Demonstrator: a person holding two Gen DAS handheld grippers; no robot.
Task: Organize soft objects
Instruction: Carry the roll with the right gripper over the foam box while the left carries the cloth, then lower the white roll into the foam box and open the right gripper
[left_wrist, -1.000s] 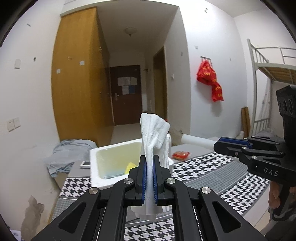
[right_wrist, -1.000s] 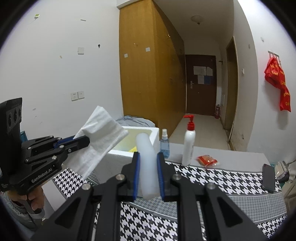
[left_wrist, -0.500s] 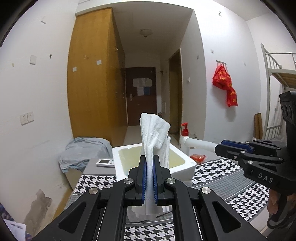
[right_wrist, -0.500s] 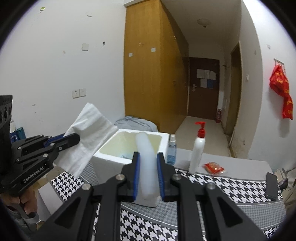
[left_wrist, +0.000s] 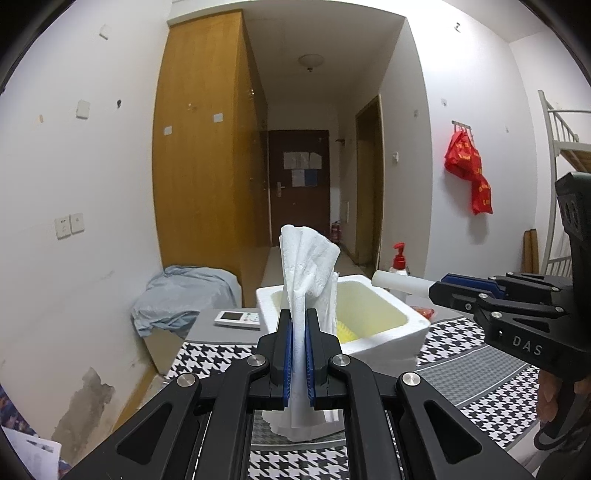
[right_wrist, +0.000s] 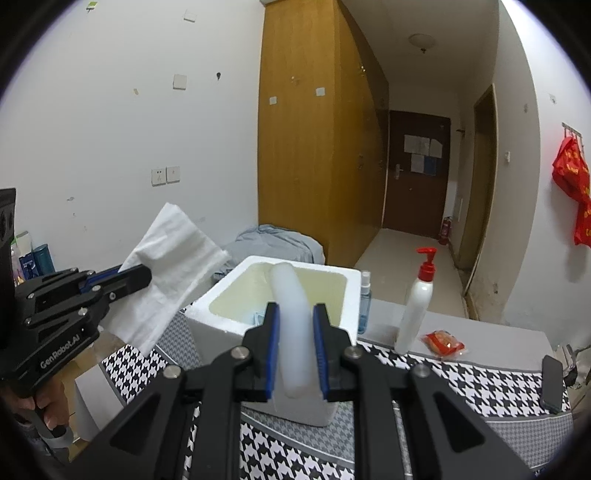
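I am carrying both loads toward the white foam box (right_wrist: 280, 295) standing on the houndstooth surface (right_wrist: 461, 384). My left claw (left_wrist: 299, 354) is clenched on a paper towel (left_wrist: 308, 266) that is standing up from the jaws, just left of the box; my right claw (right_wrist: 297, 350) is gripping a white foam tube (right_wrist: 291, 317) whose far end is hanging over the box's opening. To do this well I am keeping both grips firm until each piece is fully above the cavity — the towel will flop, so I should lower it in before letting go.
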